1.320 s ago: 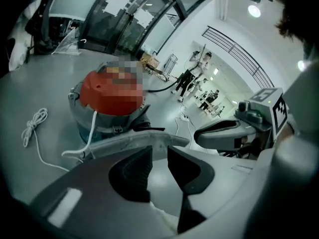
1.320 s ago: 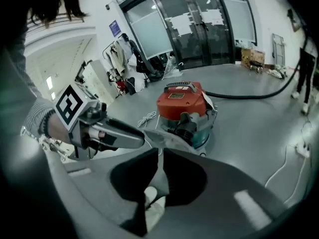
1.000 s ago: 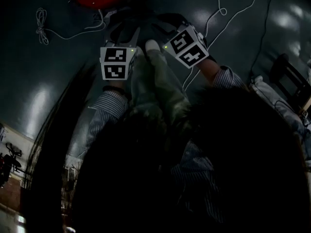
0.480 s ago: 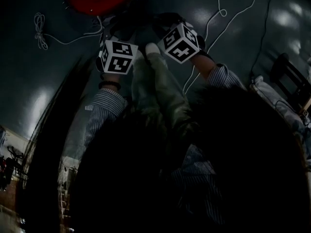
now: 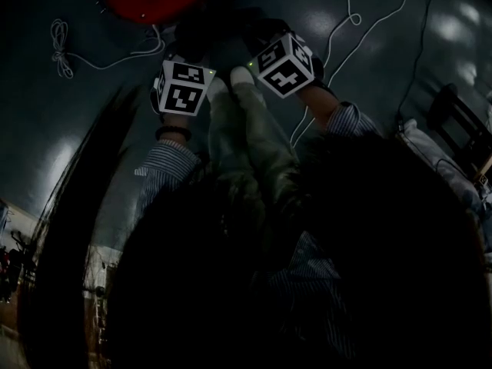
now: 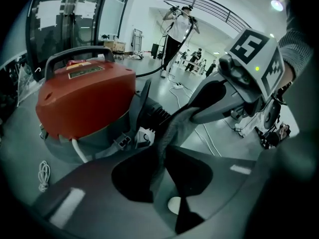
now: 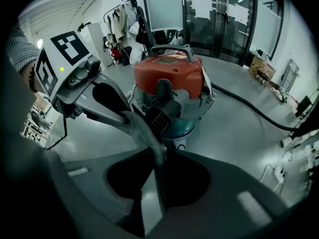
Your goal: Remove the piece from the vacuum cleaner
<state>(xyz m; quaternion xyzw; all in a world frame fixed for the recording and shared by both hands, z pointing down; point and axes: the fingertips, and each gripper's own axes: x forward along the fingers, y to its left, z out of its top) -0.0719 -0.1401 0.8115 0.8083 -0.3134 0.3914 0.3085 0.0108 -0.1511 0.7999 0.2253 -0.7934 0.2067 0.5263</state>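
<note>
Item, grey cloth piece (image 6: 174, 126), seemingly soft, light and limp, hanging just before the red vacuum cleaner (image 6: 84, 98): we are closing left claw (image 6: 160, 156) and right claw (image 7: 162, 156) on its two ends, the best holds.

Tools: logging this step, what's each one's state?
Left tool: closing on the grey cloth.
Right tool: closing on the grey cloth too.

right tool (image 7: 159, 156): jaws closing on piece (image 7: 143, 132) | left tool (image 7: 128, 117): grips piece's far end | vacuum (image 7: 169, 76) on floor (image 7: 239, 148) just beyond | hose (image 7: 249, 106) trails right
</note>
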